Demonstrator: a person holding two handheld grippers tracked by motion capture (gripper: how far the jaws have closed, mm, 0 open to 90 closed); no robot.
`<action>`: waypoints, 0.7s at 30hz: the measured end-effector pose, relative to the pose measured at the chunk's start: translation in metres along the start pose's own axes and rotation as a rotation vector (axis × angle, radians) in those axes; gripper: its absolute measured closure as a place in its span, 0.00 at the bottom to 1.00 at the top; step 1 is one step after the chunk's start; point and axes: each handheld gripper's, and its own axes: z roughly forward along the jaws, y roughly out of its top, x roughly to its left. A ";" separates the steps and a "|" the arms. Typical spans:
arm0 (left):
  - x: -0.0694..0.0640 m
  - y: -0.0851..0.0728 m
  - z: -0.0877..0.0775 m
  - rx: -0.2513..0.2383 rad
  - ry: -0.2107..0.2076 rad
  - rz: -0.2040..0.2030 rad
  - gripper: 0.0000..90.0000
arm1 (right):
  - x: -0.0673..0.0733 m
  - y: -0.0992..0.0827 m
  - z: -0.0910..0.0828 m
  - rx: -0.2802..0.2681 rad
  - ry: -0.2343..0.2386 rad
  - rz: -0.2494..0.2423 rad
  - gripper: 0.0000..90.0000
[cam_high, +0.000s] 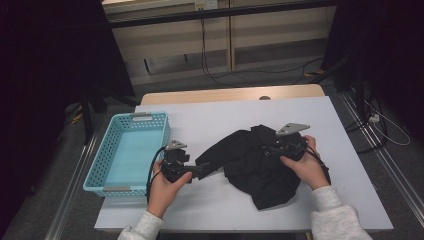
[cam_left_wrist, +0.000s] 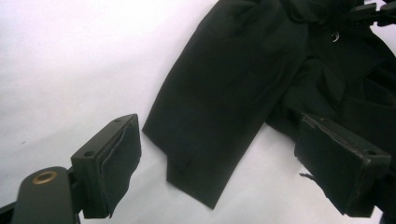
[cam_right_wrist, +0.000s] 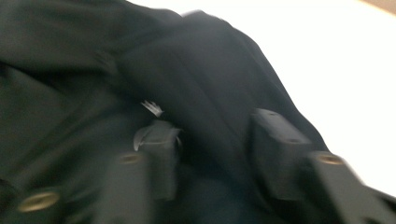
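Reaching with wide-open left gripper (cam_left_wrist: 219, 168) and part-open, empty right gripper (cam_right_wrist: 215, 154), either could snag the crumpled black garment (cam_high: 255, 160) mid-worktop, dragging it askew.

High view: the white bench (cam_high: 215, 120) is evenly lit from above, shadows soft and short, while the room's left and right edges sink into near black. The black cloth (cam_high: 255, 160) swallows detail, its folds barely readable. Left gripper view is sharp, the bench surface glaring almost blown-out white at the far left. Right gripper view smears with motion blur, jaws and fabric soft-edged, and the bench burns bright at the far right.
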 end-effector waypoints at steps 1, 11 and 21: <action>0.000 0.000 0.000 0.001 -0.002 0.004 0.16 | 0.004 0.002 -0.001 -0.007 0.012 -0.015 0.47; 0.000 0.000 0.001 -0.002 -0.002 0.002 0.16 | 0.043 0.012 0.005 -0.020 0.298 -0.140 0.44; -0.001 -0.001 0.003 0.008 -0.010 0.004 0.16 | 0.050 0.002 0.021 0.114 0.282 -0.202 0.89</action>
